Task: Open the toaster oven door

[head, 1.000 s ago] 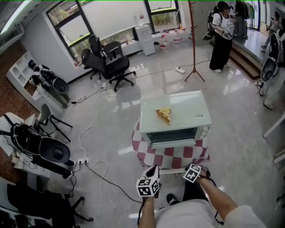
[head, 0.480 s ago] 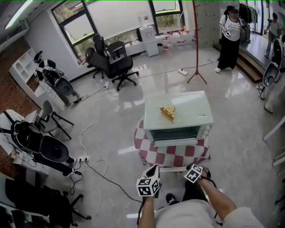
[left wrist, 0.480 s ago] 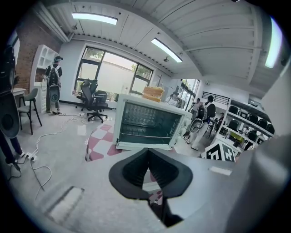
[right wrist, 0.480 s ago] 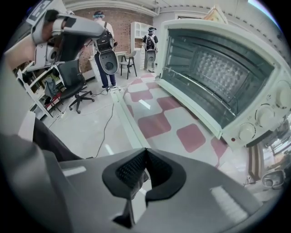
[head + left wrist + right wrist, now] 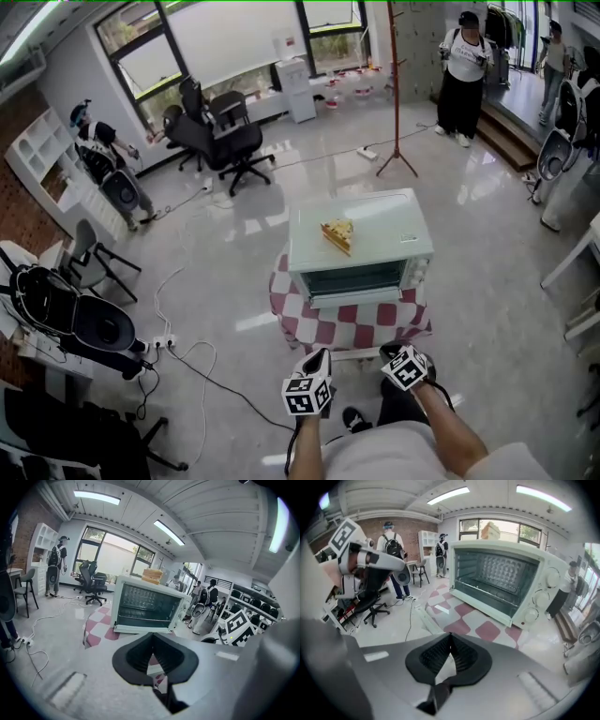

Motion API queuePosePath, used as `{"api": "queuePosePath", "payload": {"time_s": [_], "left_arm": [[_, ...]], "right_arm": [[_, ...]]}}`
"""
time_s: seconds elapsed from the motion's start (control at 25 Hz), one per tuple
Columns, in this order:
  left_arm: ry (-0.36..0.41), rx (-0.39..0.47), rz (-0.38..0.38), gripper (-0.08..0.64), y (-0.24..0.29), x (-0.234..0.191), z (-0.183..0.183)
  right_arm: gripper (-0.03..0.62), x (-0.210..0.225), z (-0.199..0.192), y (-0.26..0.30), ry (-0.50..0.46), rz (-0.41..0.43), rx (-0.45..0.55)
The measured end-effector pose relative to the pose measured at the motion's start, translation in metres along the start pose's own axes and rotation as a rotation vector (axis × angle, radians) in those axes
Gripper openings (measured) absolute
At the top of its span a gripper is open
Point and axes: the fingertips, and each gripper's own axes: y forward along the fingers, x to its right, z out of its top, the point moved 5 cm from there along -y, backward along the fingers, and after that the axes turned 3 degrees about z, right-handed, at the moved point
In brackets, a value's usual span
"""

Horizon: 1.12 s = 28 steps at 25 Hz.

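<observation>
Green oven [image 5: 384,234], door shut, is being faced across the table's [image 5: 349,328] front edge by left gripper [image 5: 151,634] and right gripper [image 5: 450,635], both closed, empty.

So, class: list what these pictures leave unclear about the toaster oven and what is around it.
Knobs: markings too small, right gripper view.
Food on the toaster oven: kind unclear, too small in the head view.
Support under the checked cloth: hidden by the cloth, every view.
</observation>
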Motion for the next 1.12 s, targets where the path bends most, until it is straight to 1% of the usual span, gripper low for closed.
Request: {"api": "queuePosePath", "payload": {"time_s": [0.12,0.24,0.44,0.64,0.8,1.12], "left_arm": [[0.011,0.001,-0.019,0.005,0.001,0.008,0.000],[0.023,0.000,-0.036,0.005,0.001,0.018,0.000],[0.037,0.000,-0.050,0.005,0.001,0.026,-0.002],[0.044,0.007,-0.056,0.005,-0.003,0.033,-0.006],[0.048,0.012,-0.057,0.005,-0.008,0.033,-0.007],[0.044,0.031,-0.044,0.005,-0.012,0.034,-0.004]], "right_arm": [[0.003,0.001,-0.002,-0.016,0.057,-0.041,0.093],[0.003,-0.001,0.005,-0.040,0.101,-0.082,0.184],[0.003,-0.005,0.010,-0.064,0.157,-0.130,0.297],[0.003,-0.013,0.003,-0.077,0.167,-0.150,0.336],[0.003,-0.012,-0.003,-0.088,0.192,-0.176,0.367],[0.002,-0.008,0.002,-0.096,0.208,-0.213,0.426]]}}
